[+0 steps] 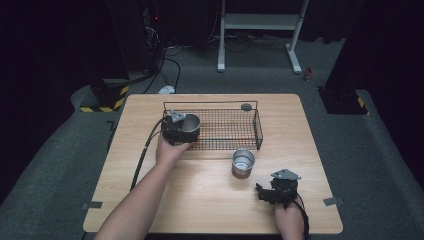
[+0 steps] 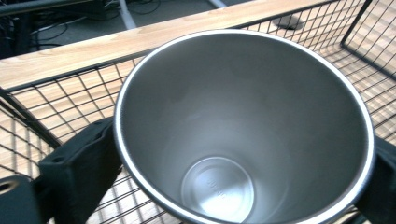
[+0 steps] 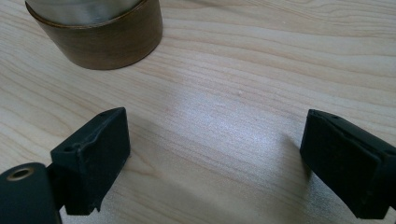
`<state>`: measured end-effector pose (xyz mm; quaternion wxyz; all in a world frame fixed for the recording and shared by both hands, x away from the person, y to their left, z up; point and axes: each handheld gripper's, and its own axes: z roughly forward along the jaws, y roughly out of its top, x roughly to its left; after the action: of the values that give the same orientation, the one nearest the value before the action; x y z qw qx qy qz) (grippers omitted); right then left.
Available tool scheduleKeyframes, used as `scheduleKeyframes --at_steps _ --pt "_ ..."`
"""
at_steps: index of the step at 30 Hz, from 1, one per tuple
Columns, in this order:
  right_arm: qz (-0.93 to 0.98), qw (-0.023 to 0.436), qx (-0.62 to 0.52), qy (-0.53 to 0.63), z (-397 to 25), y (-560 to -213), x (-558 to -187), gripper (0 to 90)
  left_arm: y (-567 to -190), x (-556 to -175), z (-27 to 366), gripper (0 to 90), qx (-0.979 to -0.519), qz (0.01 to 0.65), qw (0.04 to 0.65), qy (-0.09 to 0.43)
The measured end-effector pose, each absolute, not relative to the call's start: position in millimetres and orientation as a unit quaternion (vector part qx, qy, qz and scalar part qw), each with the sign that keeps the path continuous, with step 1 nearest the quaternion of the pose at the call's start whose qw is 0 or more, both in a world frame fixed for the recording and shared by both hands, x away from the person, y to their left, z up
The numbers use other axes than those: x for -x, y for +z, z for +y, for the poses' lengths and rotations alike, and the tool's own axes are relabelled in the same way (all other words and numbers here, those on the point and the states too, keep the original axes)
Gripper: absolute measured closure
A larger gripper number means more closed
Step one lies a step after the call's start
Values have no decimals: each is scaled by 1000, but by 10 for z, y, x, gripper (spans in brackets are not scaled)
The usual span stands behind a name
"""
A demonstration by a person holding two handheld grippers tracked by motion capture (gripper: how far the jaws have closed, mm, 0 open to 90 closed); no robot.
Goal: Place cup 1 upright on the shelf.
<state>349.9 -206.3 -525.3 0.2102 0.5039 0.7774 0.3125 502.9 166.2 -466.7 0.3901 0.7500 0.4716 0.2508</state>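
Item 1. Steel cup, bare metal, mouth upward, interior empty with a faint stamp on the bottom. Clamped across its wall between the black jaws of the left gripper. Location: left end of the wire basket, within its frame; whether resting on the mesh floor or raised off it, cannot tell.

Item 2. Left gripper, held in the left hand, black cable trailing back across the table toward the near left edge. Grey three-cornered plate on top.

Item 3. Wire basket, black, rectangular, shallow, standing on the far half of the table. Small round dark disc on the tabletop just beyond its far rail.

Item 4. Second cup, steel with a brown band round its lower part, upright on the bare wood just outside the near right part of the basket. Seen in the right gripper view at upper left, ahead of the jaws and apart from them.

Item 5. Right gripper, in the right hand near the front right of the table. Jaws wide apart, nothing between them but wood grain; low over the tabletop, pointing toward the banded cup.
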Motion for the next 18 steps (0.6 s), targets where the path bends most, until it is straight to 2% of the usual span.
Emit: scheduleKeyframes --at_steps 3,18 --pt "777 210 -504 313 -2063 -5253 -3499 83 -4641 -5030 1671 6 -751 471 391 246" --pt "777 210 -504 312 -2063 -5253 -3499 83 -4517 -4981 1714 6 -738 479 412 236"
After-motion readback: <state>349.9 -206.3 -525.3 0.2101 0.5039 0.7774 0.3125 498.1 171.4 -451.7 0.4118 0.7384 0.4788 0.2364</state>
